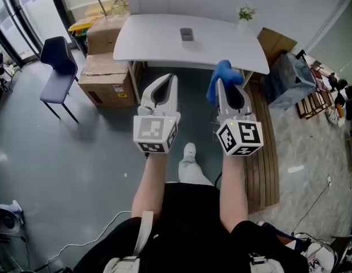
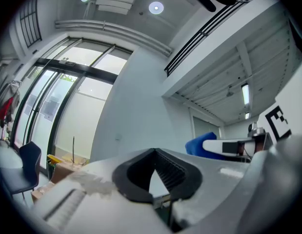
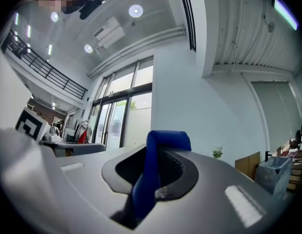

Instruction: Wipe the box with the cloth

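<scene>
Left tool [image 1: 172, 79]: jaws together with nothing between them, held up at the near left and pointing toward the far worktop.
Right tool [image 1: 222, 91]: clamped on the cloth, level with the left tool, to its right and apart from it.
Cloth [image 1: 223, 73]: blue, pinched in the right tool's jaws. The right gripper view shows a strip running up between them and folding over at the tips.
Box [image 1: 187, 34]: small and grey, probably open-topped though too small to be sure. It stands near the middle of the far worktop, well apart from both tools and the cloth.
Worktop [image 1: 153, 41]: white with rounded corners, at the far side against the wall.
Plant [image 1: 245, 13]: small, at the worktop's far right corner.
Cartons [image 1: 104, 67]: brown cardboard, stacked on the floor just left of the worktop.
Chair [image 1: 57, 67]: dark blue, on the floor at the far left.
</scene>
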### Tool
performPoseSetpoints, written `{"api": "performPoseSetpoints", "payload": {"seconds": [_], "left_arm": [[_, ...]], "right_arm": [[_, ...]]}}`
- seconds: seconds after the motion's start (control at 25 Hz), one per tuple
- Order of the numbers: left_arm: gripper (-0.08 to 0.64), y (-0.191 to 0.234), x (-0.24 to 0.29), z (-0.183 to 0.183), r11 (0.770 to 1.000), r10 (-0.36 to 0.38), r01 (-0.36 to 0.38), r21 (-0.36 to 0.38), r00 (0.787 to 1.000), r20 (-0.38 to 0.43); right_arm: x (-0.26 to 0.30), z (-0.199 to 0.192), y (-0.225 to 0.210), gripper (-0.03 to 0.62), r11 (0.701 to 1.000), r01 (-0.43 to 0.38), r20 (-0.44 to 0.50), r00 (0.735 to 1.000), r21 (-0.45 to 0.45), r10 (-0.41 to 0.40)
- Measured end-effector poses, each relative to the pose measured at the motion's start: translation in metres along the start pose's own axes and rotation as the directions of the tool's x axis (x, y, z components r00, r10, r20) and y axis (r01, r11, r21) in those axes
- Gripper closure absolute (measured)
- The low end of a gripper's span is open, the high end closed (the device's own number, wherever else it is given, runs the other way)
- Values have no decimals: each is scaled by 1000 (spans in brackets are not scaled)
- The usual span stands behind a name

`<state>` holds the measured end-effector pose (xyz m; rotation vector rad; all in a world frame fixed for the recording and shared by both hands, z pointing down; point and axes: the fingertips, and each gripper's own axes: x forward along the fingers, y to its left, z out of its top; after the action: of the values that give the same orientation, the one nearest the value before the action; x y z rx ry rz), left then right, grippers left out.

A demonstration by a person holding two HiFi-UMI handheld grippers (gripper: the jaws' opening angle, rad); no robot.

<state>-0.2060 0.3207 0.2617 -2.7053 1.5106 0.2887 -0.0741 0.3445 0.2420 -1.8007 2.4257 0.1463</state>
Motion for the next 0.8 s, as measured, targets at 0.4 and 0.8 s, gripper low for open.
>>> {"api": "performPoseSetpoints", "payload": {"seconds": [0.4, 0.8], "left_arm": [[560, 55, 93, 12, 995, 62, -67, 76, 995, 74], [560, 98, 239, -30, 990, 119, -125, 71, 990, 81]], "right_arm": [[103, 8, -58, 538, 998, -51, 120, 992, 27, 47], [244, -28, -161, 538, 993, -103, 68, 993, 53, 99]]}}
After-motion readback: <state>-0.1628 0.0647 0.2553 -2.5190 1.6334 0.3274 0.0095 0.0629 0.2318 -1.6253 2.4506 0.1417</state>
